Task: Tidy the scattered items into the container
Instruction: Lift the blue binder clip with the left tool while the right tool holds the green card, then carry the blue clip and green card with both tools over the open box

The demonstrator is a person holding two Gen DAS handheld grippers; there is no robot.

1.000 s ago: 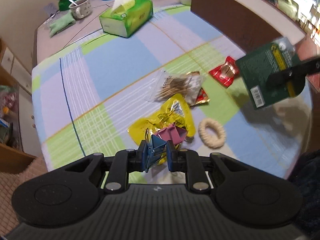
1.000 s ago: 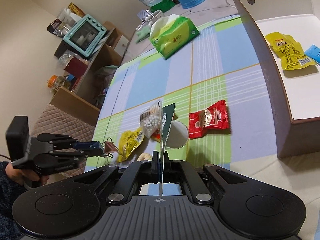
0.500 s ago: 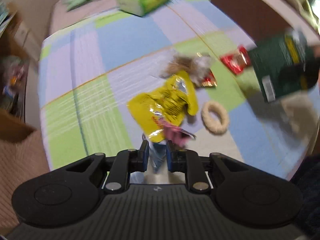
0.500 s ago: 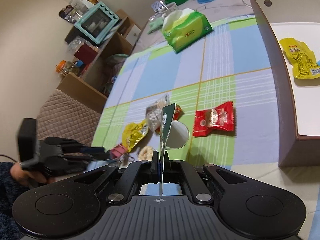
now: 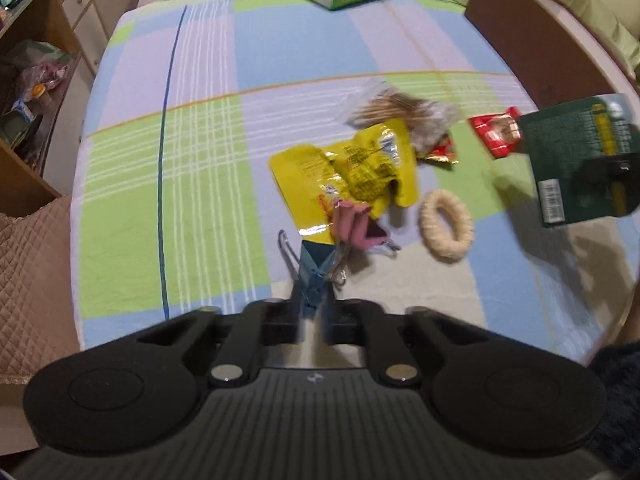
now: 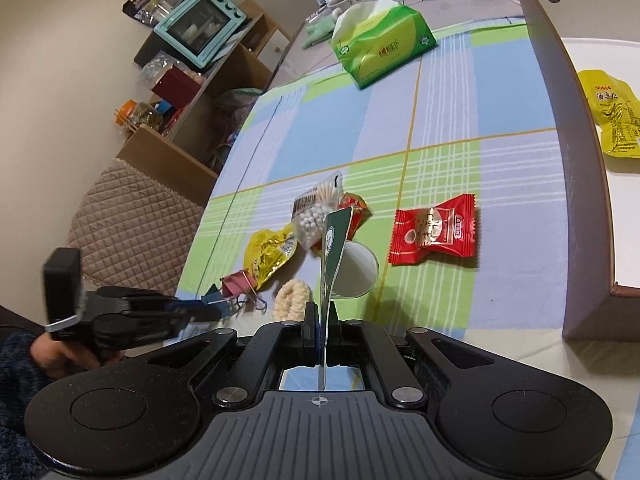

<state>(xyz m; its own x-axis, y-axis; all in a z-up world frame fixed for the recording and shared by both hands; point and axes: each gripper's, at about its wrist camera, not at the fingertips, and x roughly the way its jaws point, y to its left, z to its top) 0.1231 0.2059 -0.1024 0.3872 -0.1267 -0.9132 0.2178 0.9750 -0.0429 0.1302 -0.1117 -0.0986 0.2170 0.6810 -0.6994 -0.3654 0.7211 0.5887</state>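
grip came first: our left claw (image 5: 314, 316) was pinched on the blue binder clip (image 5: 316, 270), held by its body just ahead of the fingertips, wire handles pointing away toward the pile. our right claw (image 6: 322, 334) was pressed together on the dark green packet (image 6: 334, 256), taken at its lower edge so the flat sachet stood on end above the fingers.

we judged the clip light, stiff and springy, with slick sides, so a hold across the folded body seemed safer than one on the loose wires. the packet looked thin and floppy; it would likely sway if swung fast.

ahead of the left claw lay the pink binder clip (image 5: 358, 228), touching the yellow snack bag (image 5: 352, 172), with the woven ring (image 5: 446, 226) just to its right and the cotton swab bag (image 5: 400, 114) beyond. the red candy wrapper (image 6: 434, 230) lay ahead and right of the right claw.

the brown container (image 6: 576, 208) stood to the right of the right claw, its tall wall a lip both loads would have to clear; one yellow packet (image 6: 614, 120) already lay inside on a mostly bare floor. the checked cloth (image 5: 168, 184) left of the pile was open, and the table edge ran close beneath the left claw.
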